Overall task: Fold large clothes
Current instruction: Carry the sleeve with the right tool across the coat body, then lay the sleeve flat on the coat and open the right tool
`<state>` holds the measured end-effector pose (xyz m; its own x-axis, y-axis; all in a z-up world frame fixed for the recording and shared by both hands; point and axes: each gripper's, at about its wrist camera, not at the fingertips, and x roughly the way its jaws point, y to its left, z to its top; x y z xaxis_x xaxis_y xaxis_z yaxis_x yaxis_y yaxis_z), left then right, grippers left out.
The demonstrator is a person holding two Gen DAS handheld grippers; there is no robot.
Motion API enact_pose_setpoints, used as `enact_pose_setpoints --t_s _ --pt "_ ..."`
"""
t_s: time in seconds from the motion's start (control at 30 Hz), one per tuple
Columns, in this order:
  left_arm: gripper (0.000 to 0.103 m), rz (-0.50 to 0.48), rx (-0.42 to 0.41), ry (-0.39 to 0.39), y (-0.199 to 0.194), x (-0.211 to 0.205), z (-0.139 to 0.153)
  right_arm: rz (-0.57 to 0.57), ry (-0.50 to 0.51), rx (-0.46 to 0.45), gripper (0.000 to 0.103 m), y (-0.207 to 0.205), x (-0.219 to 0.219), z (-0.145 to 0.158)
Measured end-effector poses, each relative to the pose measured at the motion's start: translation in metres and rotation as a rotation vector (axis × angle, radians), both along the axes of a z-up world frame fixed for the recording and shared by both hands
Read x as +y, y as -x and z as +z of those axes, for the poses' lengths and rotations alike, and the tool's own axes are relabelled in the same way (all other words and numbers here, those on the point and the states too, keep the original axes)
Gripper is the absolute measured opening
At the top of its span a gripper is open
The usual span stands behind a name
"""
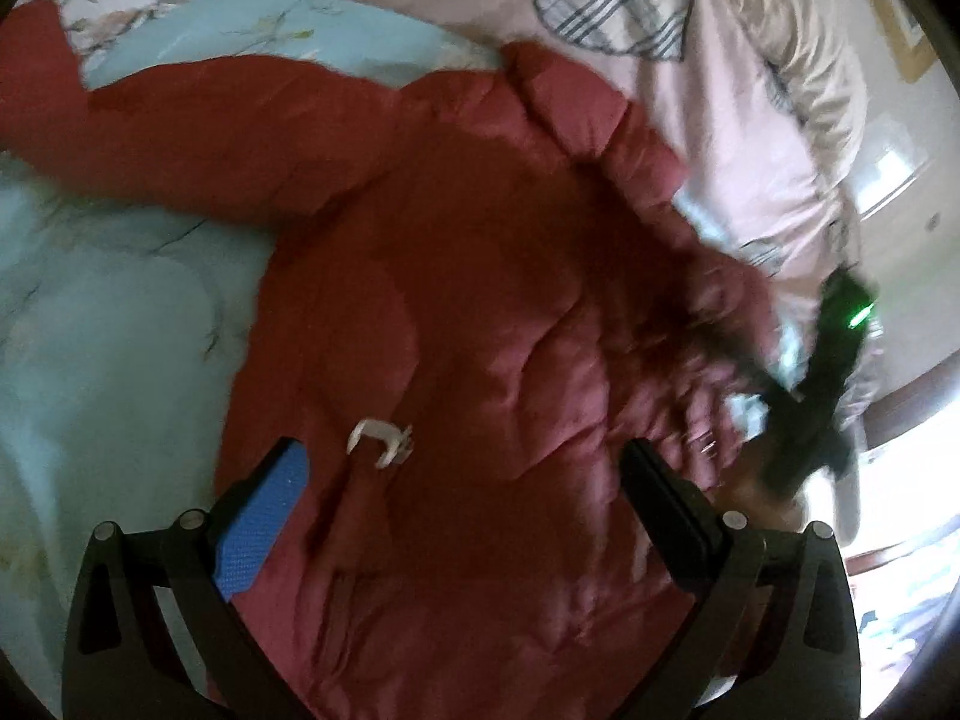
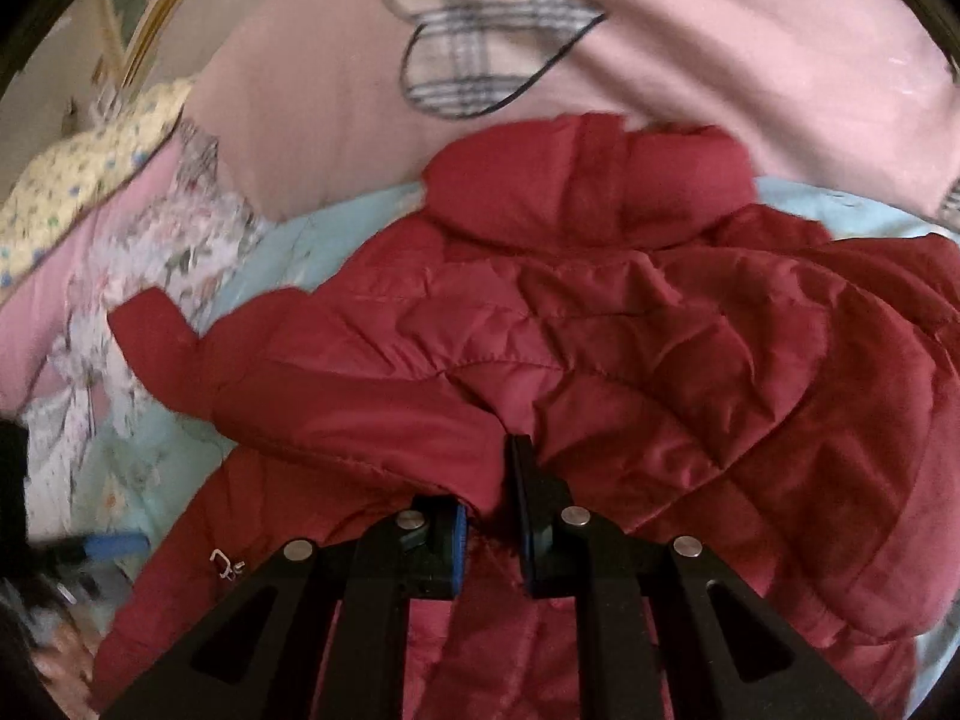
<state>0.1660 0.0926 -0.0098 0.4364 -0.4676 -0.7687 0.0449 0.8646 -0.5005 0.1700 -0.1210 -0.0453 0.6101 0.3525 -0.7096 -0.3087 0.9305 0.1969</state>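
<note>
No writing could be read on anything. The red padded jacket (image 2: 600,324) lay spread on a pale blue floral quilt (image 1: 120,300), filling the space ahead of both tools. The right gripper (image 2: 492,498) had its jaws nearly together, pinching a fold of the jacket between them. The left gripper (image 1: 462,474) stood with jaws wide apart over the jacket, nothing between the pads, a small white clasp (image 1: 381,438) just ahead. Beyond the jaws lay a pink cover (image 2: 750,60) with a plaid heart patch (image 2: 474,42). Only the right view showed a yellow dotted pillow (image 2: 78,180); only the left showed the other tool, blurred, with a green light (image 1: 858,315).
</note>
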Motion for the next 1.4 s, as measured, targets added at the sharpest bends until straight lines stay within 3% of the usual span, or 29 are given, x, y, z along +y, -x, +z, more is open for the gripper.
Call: enact_pose_setpoints --t_s 0.23,0.4,0.47,0.5,0.53,0.57,0.6,0.7,0.8,0.87,1.07,1.27,1.33,1.4 --pt "0.103 -0.028 0.009 0.100 -0.074 0.001 0.006 0.092 0.018 0.000 0.014 0.001 0.035 -0.018" --pt "0.096 -0.045 0.117 0.281 -0.119 -0.003 -0.025 0.110 0.005 -0.003 0.017 -0.003 0.037 -0.019" --pt "0.087 -0.060 0.153 0.341 -0.131 -0.012 -0.037 0.113 -0.001 -0.004 0.017 -0.003 0.035 -0.020" --pt "0.074 -0.068 0.157 0.348 -0.132 -0.014 -0.037 0.112 -0.004 -0.004 0.017 -0.003 0.034 -0.021" --pt "0.051 -0.078 0.158 0.346 -0.136 -0.019 -0.039 0.113 -0.008 -0.002 0.018 -0.003 0.033 -0.021" --pt "0.037 -0.092 0.155 0.342 -0.139 -0.024 -0.040 0.112 -0.012 -0.001 0.018 -0.002 0.031 -0.021" --pt "0.019 -0.097 0.151 0.327 -0.141 -0.026 -0.040 0.107 -0.010 -0.003 0.018 -0.001 0.030 -0.020" --pt "0.013 -0.119 0.111 0.303 -0.142 -0.030 -0.036 0.111 -0.019 0.006 0.022 0.005 0.023 -0.017" --pt "0.012 -0.121 0.069 0.252 -0.141 -0.027 -0.030 0.106 -0.045 0.016 0.032 0.015 0.009 -0.011" --pt "0.012 -0.113 0.051 0.197 -0.143 -0.021 -0.028 0.088 -0.072 0.021 0.031 0.020 -0.007 -0.008" --pt "0.012 -0.109 -0.035 -0.013 -0.143 -0.015 -0.020 -0.163 -0.048 -0.044 0.034 0.009 -0.089 0.016" --pt "0.015 -0.115 -0.148 -0.245 -0.133 -0.039 -0.015 -0.298 0.023 0.037 0.034 -0.031 -0.138 -0.007" --pt "0.028 -0.096 -0.166 -0.318 -0.128 -0.042 -0.014 -0.304 0.032 0.086 0.034 -0.041 -0.144 -0.025" --pt "0.035 -0.050 -0.167 -0.376 -0.122 -0.039 -0.010 -0.296 0.021 0.101 0.034 -0.042 -0.145 -0.038"
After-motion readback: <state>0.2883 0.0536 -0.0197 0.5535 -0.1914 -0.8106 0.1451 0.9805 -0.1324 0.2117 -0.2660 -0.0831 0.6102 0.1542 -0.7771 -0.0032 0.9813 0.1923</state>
